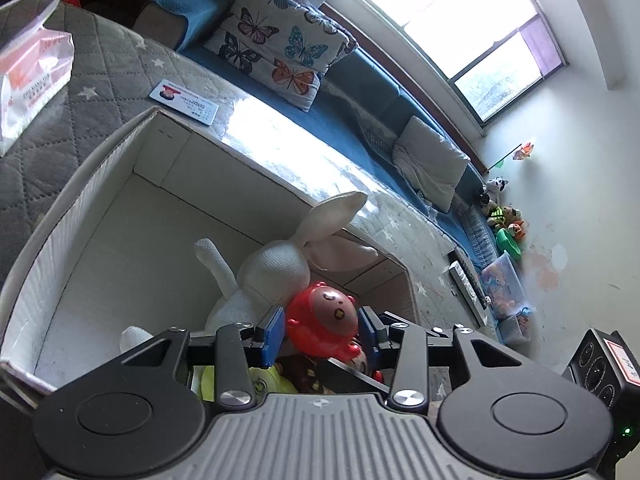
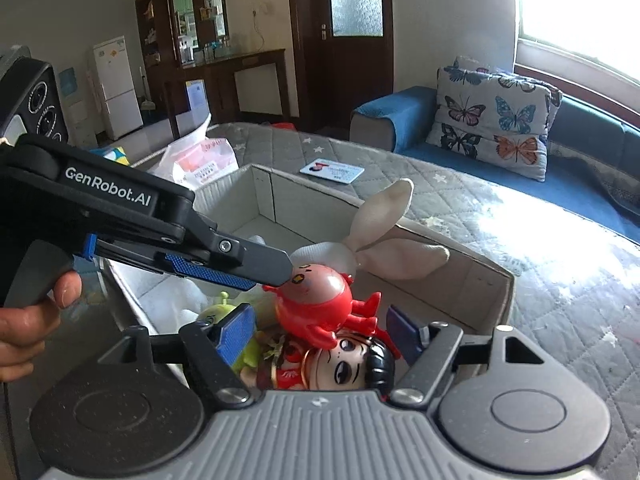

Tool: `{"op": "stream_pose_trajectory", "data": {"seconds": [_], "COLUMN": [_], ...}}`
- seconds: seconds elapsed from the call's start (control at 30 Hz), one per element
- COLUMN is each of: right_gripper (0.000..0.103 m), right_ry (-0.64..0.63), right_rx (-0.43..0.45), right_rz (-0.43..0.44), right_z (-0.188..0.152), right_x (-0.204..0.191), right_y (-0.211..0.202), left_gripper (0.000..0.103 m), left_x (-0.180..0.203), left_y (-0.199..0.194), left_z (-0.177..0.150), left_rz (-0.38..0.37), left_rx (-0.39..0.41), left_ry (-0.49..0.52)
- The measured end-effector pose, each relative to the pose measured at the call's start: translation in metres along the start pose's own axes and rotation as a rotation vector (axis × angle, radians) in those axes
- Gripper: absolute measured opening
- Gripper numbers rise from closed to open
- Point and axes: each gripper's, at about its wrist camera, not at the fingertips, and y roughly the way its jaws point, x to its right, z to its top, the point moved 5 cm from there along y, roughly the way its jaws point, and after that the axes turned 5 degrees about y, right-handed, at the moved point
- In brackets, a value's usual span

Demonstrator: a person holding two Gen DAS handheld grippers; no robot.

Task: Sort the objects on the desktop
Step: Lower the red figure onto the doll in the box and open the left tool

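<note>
The left tongs (image 1: 322, 330) are clamped on a glossy red plastic toy figure with a round painted face (image 1: 326, 320), holding it over an open white cardboard box (image 1: 100, 240), likely so it can drop in with the other toys. Under it lie a white knitted plush rabbit with long ears (image 1: 276, 268), a black-haired doll in red (image 2: 352, 364) and a yellow-green soft toy (image 2: 218, 304); whether the figure touches them is unclear.

The right tongs (image 2: 320, 334) stand open and empty at the box's near edge.

At 12 o'clock beyond the box, a white printed card (image 2: 332, 171) lies on the grey quilted surface (image 2: 560, 280), unsorted.
</note>
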Motion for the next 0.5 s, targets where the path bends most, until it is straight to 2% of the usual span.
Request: {"op": "stream_pose_trajectory", "data": {"seconds": [0.27, 0.5], "right_gripper": [0.075, 0.075], "right_ry": [-0.013, -0.009], "right_rx": [0.046, 0.070], "right_rz": [0.008, 0.007], "right_z": [-0.011, -0.036], "right_x": [-0.008, -0.013], "right_y": [-0.047, -0.087], "left_gripper": [0.043, 0.043], "left_x": [0.029, 0.058], "left_y": [-0.022, -0.041], "left_z": [-0.018, -0.046], "left_rz": [0.010, 0.020], "left_rx": [0.022, 0.026], "left_ry": [0.071, 0.137]}}
